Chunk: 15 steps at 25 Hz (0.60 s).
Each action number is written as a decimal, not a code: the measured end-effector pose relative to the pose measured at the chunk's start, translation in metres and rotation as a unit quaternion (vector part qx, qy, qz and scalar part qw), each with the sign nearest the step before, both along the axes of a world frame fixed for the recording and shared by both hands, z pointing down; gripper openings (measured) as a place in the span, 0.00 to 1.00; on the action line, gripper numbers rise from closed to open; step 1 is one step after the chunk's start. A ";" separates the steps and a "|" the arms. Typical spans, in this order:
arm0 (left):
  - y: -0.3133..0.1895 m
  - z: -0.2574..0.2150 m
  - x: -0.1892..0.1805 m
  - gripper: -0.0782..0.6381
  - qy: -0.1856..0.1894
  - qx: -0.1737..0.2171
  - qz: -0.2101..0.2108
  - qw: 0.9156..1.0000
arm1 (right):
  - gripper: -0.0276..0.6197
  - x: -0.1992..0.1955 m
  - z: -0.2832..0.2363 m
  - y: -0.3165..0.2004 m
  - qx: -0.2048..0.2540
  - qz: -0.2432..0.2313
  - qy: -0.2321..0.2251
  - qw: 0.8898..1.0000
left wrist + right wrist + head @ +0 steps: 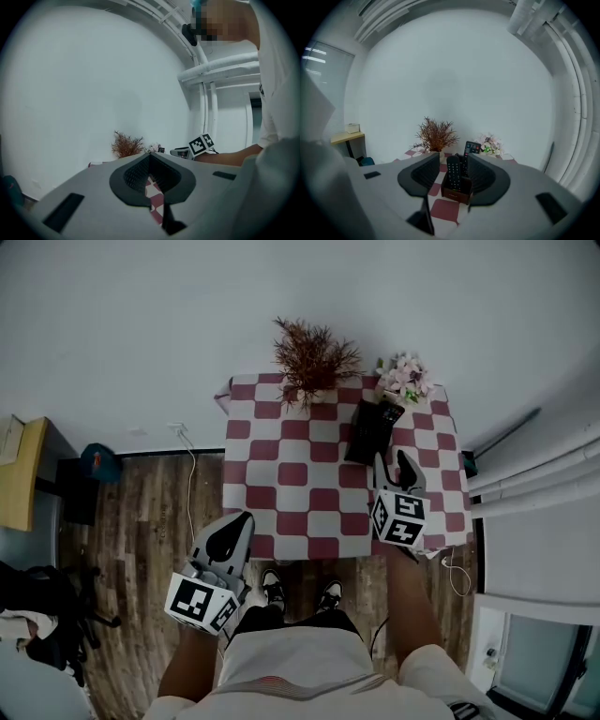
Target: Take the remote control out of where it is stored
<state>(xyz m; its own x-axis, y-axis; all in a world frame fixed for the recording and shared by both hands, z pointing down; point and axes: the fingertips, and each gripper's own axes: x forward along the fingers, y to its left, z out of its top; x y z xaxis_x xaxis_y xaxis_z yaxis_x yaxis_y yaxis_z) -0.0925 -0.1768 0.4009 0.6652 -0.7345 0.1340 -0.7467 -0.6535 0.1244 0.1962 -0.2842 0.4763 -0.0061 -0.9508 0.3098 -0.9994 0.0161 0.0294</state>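
A dark holder (368,432) stands at the back right of the red-and-white checked table (291,474) with remote controls upright in it. In the right gripper view a black remote (453,172) stands at the front of the holder (457,193), and a second remote (472,147) with coloured buttons rises behind it. My right gripper (394,465) (453,158) hovers just short of the holder, open, its jaws framing the black remote without touching it. My left gripper (242,518) (150,157) hangs off the table's near left corner, shut and holding nothing.
A dried brown plant (311,357) and pink flowers (405,378) stand along the table's back edge by the white wall. A wooden desk (19,474) and an office chair (47,606) are at the left. A white cable (192,465) lies on the wood floor.
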 end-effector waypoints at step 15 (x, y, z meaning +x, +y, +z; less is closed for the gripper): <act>-0.028 0.051 -0.024 0.12 -0.005 -0.064 -0.021 0.998 | 0.37 -0.002 0.098 -0.089 -0.060 0.069 0.031 0.995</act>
<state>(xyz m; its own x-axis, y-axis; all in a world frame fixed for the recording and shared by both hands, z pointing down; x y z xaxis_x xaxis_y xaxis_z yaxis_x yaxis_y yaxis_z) -0.1170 -0.2049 0.4515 0.6320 -0.7383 0.2354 -0.7749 -0.6008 0.1963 0.1939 -0.3736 0.5746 0.1446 -0.8972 0.4172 -0.9887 -0.1140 0.0976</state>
